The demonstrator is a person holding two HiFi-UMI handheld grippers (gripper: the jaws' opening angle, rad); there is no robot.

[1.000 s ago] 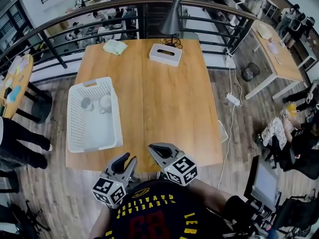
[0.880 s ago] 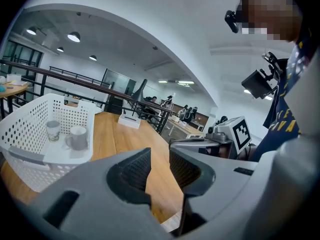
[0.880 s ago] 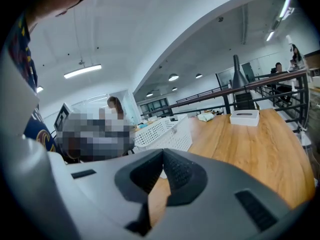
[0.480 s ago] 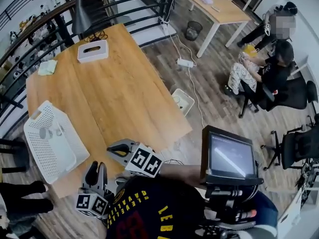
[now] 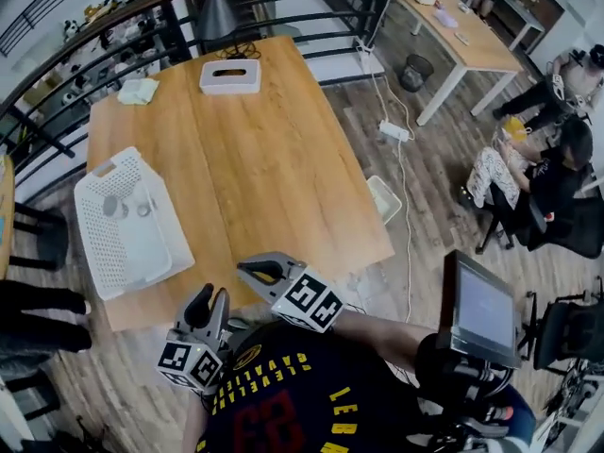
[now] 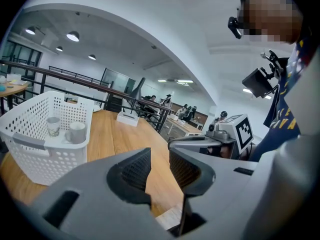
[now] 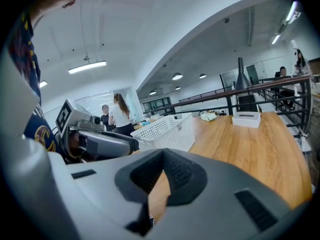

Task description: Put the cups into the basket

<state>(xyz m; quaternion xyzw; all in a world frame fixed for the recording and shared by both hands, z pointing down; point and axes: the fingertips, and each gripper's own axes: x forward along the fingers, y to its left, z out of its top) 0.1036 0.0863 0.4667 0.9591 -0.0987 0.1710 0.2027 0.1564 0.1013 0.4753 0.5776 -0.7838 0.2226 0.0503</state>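
A white perforated basket (image 5: 142, 253) sits on the left side of the wooden table (image 5: 274, 177). Two cups stand in its far end, a grey-banded one (image 5: 111, 206) and a pale one (image 5: 143, 206). The left gripper view shows them upright, side by side, as cup (image 6: 53, 126) and cup (image 6: 76, 132) inside the basket (image 6: 35, 154). My left gripper (image 5: 210, 300) hangs at the table's near edge, open and empty. Just right of it my right gripper (image 5: 249, 270) is shut on nothing, pointing left. The right gripper (image 7: 161, 178) looks towards the basket (image 7: 170, 131).
A white tissue box (image 5: 229, 76), a crumpled cloth (image 5: 139, 91) and a dark lamp (image 5: 215, 12) stand at the table's far end by a railing. A power strip (image 5: 390, 131) and cable lie on the floor to the right, with a monitor (image 5: 483, 310) and seated people.
The head view swung to the right, then partly back. Both grippers stay by the table's near edge with their jaws as before. The cups and basket have not moved.
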